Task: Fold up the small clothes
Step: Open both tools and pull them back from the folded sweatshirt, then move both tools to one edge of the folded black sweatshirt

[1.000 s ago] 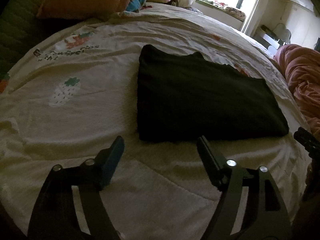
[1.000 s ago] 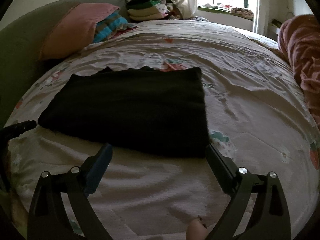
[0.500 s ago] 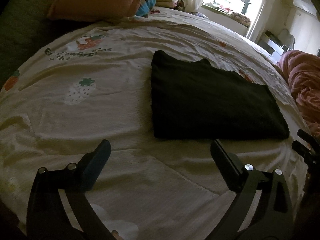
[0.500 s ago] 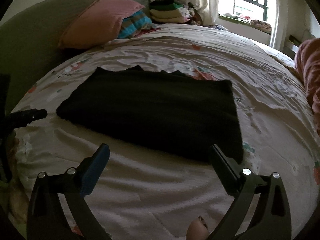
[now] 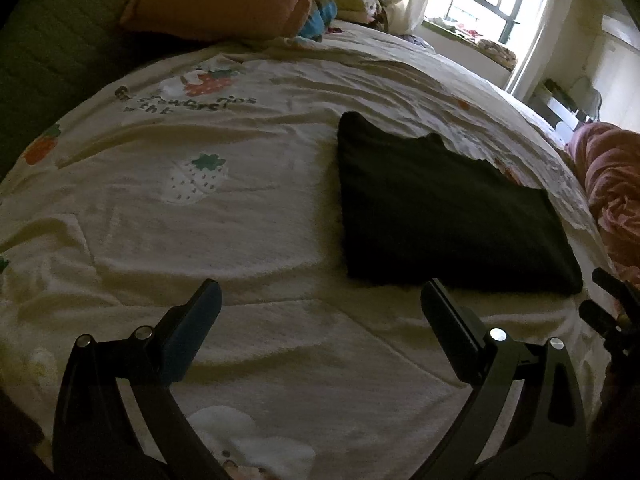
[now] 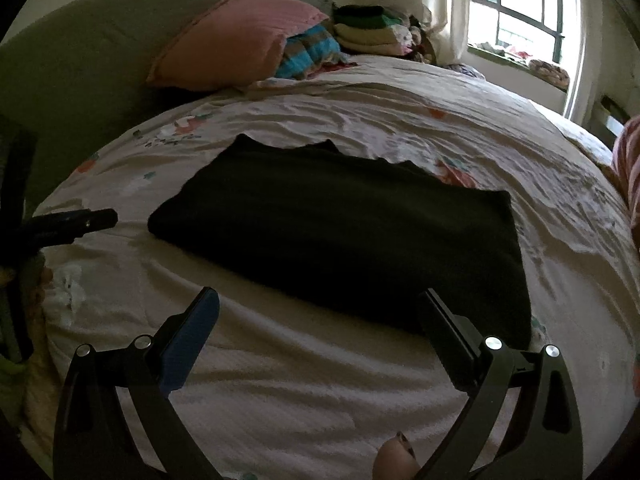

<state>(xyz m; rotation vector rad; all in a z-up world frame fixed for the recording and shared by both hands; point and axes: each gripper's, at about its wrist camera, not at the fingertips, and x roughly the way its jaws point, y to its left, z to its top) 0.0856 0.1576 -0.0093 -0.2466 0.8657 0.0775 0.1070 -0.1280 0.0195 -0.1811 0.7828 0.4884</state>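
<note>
A black garment lies folded into a flat rectangle on the strawberry-print bedsheet. My left gripper hovers open just short of the garment's near left corner, nothing between its fingers. In the right wrist view the same black garment spreads ahead, and my right gripper stands open in front of its near edge, its right finger by the near right corner. The other gripper's tip shows at the left of that view, and the right gripper's tip at the right edge of the left view.
A pink pillow and a striped one lean on the grey headboard. Stacked folded clothes sit at the bed's far corner by the window. A pink blanket is heaped at the right.
Both grippers have drawn back from the garment, which now looks smaller and farther off. The left jaws have spread wider. The garment has stayed flat on the bed.
</note>
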